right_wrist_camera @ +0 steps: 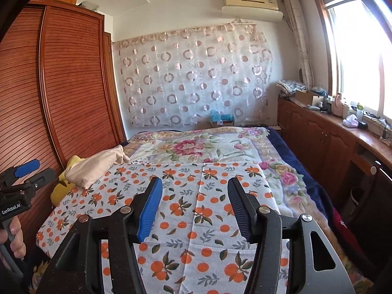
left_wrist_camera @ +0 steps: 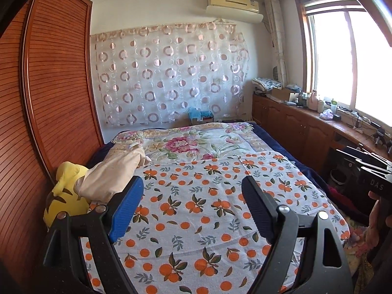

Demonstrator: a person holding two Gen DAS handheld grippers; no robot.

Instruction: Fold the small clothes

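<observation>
A crumpled cream garment [left_wrist_camera: 110, 171] [right_wrist_camera: 93, 166] lies at the bed's left side, partly on a yellow plush toy [left_wrist_camera: 66, 196]. An orange-print cloth [left_wrist_camera: 196, 208] [right_wrist_camera: 196, 196] is spread flat over the near half of the bed. My left gripper [left_wrist_camera: 192, 181] hovers open over this cloth, nothing between its fingers, the cream garment just beyond its left finger. My right gripper [right_wrist_camera: 194, 181] stands open over the same cloth, narrower, also with nothing in it. Each gripper shows at the edge of the other's view: the left gripper [right_wrist_camera: 34, 171], the right gripper [left_wrist_camera: 367, 161].
A floral bedspread [left_wrist_camera: 183, 142] covers the far half of the bed. A slatted wooden wardrobe [left_wrist_camera: 49, 98] runs close along the left. A low wooden cabinet [left_wrist_camera: 306, 127] with clutter stands under the window on the right. A hand [right_wrist_camera: 14, 240] holds the left gripper's handle.
</observation>
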